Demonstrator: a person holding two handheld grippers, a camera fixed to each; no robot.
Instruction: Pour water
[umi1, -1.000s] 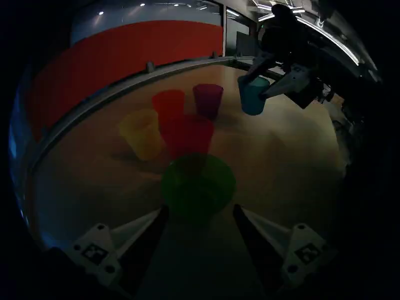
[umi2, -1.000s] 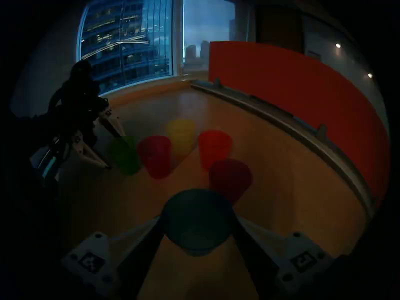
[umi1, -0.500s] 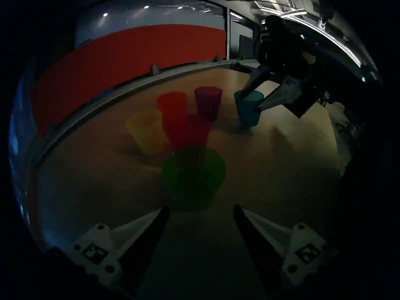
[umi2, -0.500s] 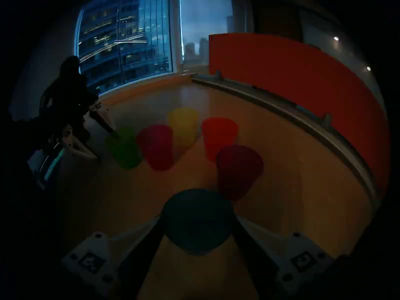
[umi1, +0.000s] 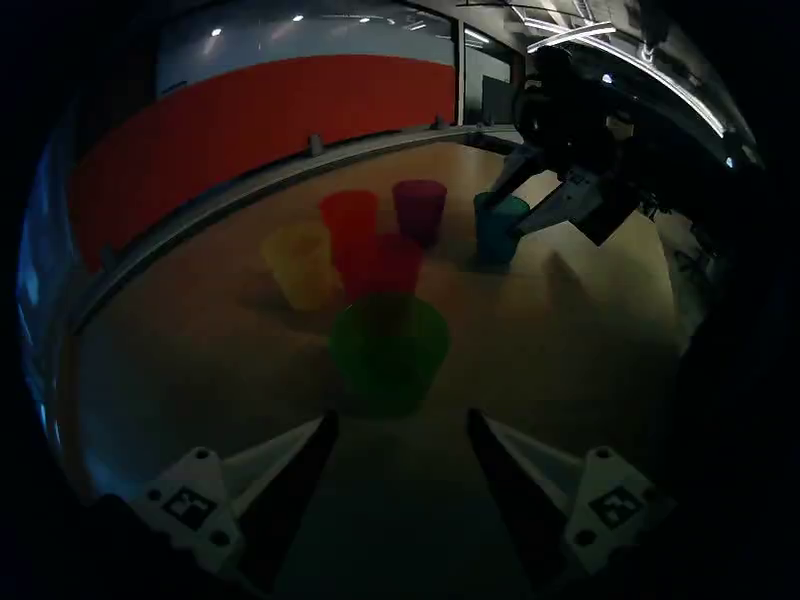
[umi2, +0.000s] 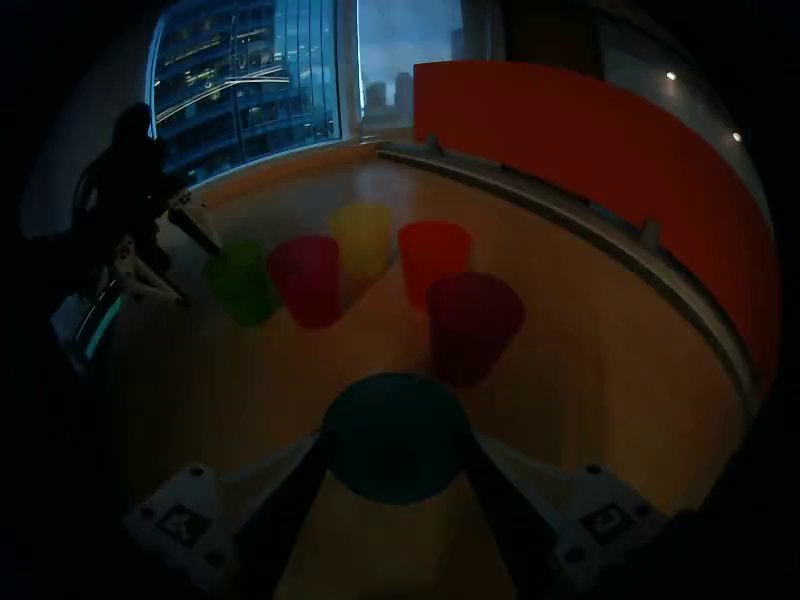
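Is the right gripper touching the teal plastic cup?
Touching. In the right gripper view, both fingers of the right gripper press against opposite sides of the teal plastic cup, with no gap visible.

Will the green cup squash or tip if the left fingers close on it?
The green cup looks translucent, the cup behind shows through, so likely thin, light plastic that may flex under a hard squeeze. It narrows toward the base, so a nudge near the rim could tip it.
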